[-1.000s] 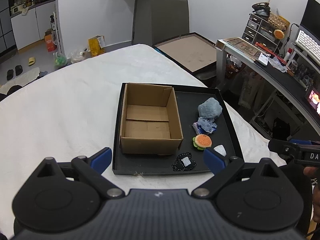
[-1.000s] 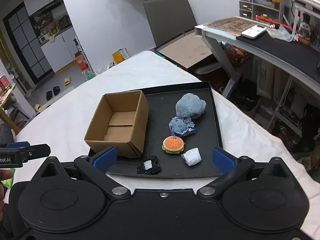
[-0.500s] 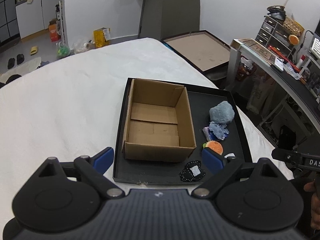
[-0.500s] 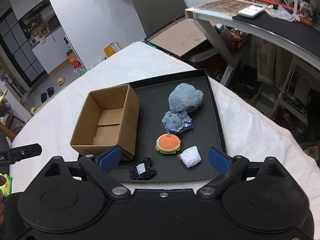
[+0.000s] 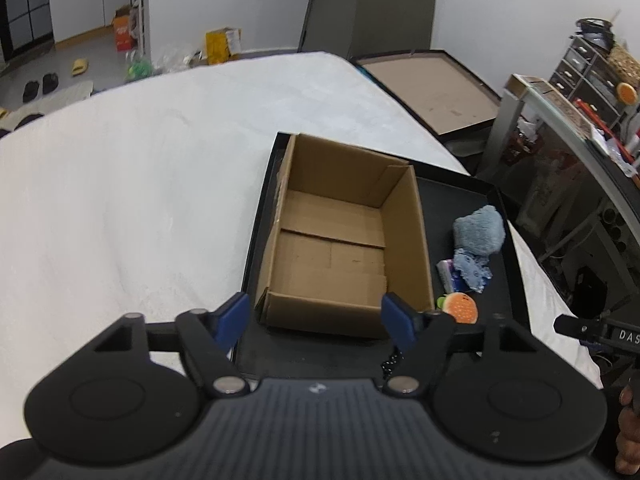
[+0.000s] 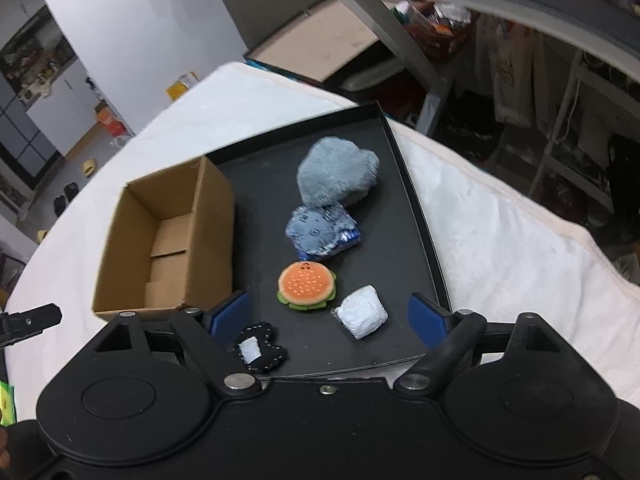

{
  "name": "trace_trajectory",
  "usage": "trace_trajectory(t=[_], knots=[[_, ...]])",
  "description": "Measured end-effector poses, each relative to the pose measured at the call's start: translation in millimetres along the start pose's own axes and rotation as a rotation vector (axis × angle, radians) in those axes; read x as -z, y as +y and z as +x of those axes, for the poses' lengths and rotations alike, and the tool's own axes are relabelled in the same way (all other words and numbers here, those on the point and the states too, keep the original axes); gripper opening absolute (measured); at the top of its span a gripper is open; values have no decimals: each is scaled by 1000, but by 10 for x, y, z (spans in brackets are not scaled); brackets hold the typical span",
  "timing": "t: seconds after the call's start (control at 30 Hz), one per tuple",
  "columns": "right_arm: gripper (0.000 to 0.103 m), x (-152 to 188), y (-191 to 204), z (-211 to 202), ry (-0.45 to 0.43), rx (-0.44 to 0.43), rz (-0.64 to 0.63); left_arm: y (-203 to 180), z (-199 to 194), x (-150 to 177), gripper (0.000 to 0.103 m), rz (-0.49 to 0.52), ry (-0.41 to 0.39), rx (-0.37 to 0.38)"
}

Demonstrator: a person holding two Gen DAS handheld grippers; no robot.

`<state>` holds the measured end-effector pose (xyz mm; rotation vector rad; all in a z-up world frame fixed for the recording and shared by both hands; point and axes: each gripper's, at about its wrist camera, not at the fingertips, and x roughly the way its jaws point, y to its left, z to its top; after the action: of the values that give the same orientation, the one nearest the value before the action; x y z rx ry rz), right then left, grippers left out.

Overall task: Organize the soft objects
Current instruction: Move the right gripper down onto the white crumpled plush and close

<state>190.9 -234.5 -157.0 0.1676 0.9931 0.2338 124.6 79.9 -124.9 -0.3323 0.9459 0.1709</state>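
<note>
Presently both grippers hover above the near edge of the black tray [image 6: 416,216], and neither touches anything. The left gripper [image 5: 318,318] has its jaws set wide apart, empty, framing the near wall of the cardboard box [image 5: 340,252]. The right gripper [image 6: 328,320] also has its jaws wide apart and empty, one blue pad at either side of the near group of soft objects.

The tray rests on a worktop covered in white cloth [image 5: 140,184]. The open box occupies the tray's left half, against the left rim, and nothing is visible inside it. The soft objects lie on the right half in a rough line from far to near: a grey-blue plush [image 6: 338,176] toward the far right corner, a blue patterned pouch [image 6: 322,232] touching its near side, then a burger-shaped toy [image 6: 306,286], slightly apart from the pouch. A white wrapped bundle [image 6: 362,312] sits just beside the burger toward the right rim. A black fabric piece with a white patch [image 6: 260,346] lies at the near edge, close to the right gripper's left pad; whether they touch cannot be told.
</note>
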Motion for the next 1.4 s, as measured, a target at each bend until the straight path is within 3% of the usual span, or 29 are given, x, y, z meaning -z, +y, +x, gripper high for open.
trace_trajectory(t=[0.5, 0.67, 0.83, 1.0, 1.23, 1.4], knots=[[84, -79, -146, 717, 142, 62, 141, 177, 575, -157, 47, -43, 59, -38], [78, -50, -172, 928, 182, 65, 171, 204, 737, -185, 36, -47, 80, -48], [76, -42, -223, 1082, 209, 77, 201, 204, 872, -203, 31, -45, 95, -49], [69, -49, -323, 1240, 246, 89, 259, 207, 958, -207, 26, -39, 101, -61], [69, -39, -360, 1401, 288, 102, 281, 241, 996, -207, 10, -30, 95, -89], [64, -21, -403, 1472, 308, 124, 302, 245, 959, -180, 10, -24, 85, -74]])
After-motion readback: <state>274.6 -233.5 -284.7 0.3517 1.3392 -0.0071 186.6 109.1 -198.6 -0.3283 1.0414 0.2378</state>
